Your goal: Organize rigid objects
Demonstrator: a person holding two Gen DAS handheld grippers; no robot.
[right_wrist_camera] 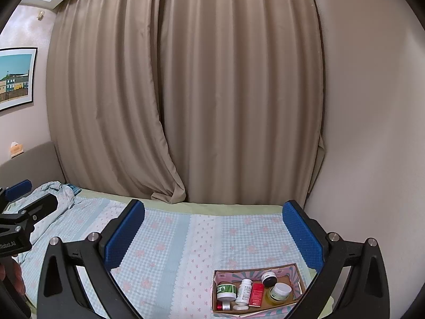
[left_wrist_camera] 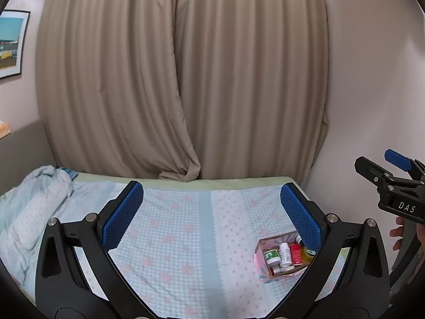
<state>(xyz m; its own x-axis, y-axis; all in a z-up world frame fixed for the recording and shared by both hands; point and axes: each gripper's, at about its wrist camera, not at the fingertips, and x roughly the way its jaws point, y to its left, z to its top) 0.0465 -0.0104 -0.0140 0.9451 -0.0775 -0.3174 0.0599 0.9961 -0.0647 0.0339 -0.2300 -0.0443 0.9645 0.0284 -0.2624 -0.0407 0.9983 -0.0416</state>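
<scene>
Sitting on the checked bedspread (right_wrist_camera: 164, 242) near its right edge, 1 cardboard box (right_wrist_camera: 292, 271) lies with its long axis left-right; inside, 1 white bottle (right_wrist_camera: 244, 293), 1 red carton (right_wrist_camera: 257, 294) and 3 jars stand close together; beige curtains (right_wrist_camera: 186, 93) hang behind; left gripper (left_wrist_camera: 209, 212) and right gripper (right_wrist_camera: 212, 234) hover above, both spread wide, holding nothing.

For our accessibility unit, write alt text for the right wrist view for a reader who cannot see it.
A cardboard box holding small jars and bottles sits on a blue-and-pink patterned bedspread, low and right between the open right claw fingers. Beige curtains fill the background; the left claw shows at the left edge.
</scene>
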